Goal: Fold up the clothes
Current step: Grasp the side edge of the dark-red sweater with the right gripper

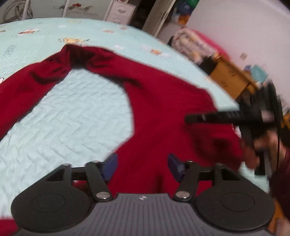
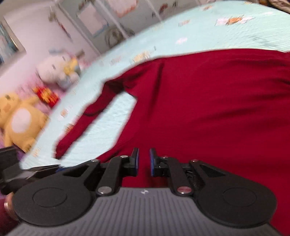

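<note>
A dark red long-sleeved top lies spread on a pale mint quilted bed cover. One sleeve arcs away to the left. My left gripper hovers over the body of the top, open wide, its blue pads clear of the cloth. The right gripper reaches in from the right above the top, held by a hand. In the right wrist view the top fills the right side and a sleeve runs down-left. The right gripper shows a narrow gap with red cloth seen behind it.
Plush toys sit beyond the bed's edge: a yellow bear and a white one. A wooden piece of furniture stands past the bed's right side. White wardrobe doors line the far wall. The left gripper's body shows at lower left.
</note>
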`<state>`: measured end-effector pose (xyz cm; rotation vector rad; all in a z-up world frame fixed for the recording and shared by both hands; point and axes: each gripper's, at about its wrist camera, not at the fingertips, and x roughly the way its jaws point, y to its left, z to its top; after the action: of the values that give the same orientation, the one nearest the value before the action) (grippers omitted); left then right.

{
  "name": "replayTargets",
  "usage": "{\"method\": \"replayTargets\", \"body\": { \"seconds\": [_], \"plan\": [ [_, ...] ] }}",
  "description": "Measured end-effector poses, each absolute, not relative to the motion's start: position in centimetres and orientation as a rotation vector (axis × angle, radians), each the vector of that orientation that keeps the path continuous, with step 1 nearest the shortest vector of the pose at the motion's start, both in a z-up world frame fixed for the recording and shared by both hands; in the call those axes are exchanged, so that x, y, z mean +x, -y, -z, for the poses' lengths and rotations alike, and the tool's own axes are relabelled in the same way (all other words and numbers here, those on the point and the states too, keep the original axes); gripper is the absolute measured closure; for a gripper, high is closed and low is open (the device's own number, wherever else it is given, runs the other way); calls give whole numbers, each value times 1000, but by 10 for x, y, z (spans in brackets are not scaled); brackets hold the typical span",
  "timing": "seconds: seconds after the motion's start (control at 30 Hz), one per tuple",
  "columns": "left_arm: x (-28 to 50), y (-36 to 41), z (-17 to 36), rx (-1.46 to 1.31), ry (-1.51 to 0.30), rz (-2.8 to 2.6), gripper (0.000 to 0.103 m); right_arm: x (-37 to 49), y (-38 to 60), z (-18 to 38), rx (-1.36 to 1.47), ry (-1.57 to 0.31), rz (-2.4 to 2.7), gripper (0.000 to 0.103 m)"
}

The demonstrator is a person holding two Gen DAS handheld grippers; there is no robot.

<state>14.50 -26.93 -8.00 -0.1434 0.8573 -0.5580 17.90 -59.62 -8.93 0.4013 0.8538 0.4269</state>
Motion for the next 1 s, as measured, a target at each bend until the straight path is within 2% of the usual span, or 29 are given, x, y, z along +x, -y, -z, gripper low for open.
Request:
{"method": "replayTargets", "body": {
  "seconds": [0.1,0.17,0.2,0.23,0.27,0.37,0.43,0.53,0.6,0.63,0.67,0.77,0.93,1.0],
  "plan": [
    [174,260,84,-176,-872,521,51,252,594,108,483,-891,-412,95],
    [191,256,82,-180,-870,466,51,292,590,112,531,-867,-404,95],
    [200,255,81,-174,-866,426,54,310,587,115,539,-861,-403,95],
    [207,253,81,-171,-867,383,61,321,584,116,550,-855,-390,100],
    [212,248,79,-208,-872,375,61,330,580,117,561,-848,-373,98],
    [220,233,70,-328,-869,422,57,318,580,103,569,-777,-379,93],
    [219,228,66,-373,-847,472,44,297,584,92,538,-750,-415,93],
    [226,222,66,-436,-862,499,44,256,587,71,463,-717,-508,90],
    [226,223,66,-422,-858,491,44,239,576,57,328,-678,-499,81],
    [225,224,68,-422,-867,491,44,235,567,53,252,-666,-483,71],
    [225,225,70,-425,-878,491,44,236,560,52,190,-660,-468,67],
    [219,226,74,-420,-898,500,44,253,547,53,108,-678,-447,67],
    [214,221,77,-410,-900,511,39,280,539,60,162,-776,-438,67],
    [214,218,79,-414,-902,510,39,290,536,62,182,-804,-430,71]
  ]
}}
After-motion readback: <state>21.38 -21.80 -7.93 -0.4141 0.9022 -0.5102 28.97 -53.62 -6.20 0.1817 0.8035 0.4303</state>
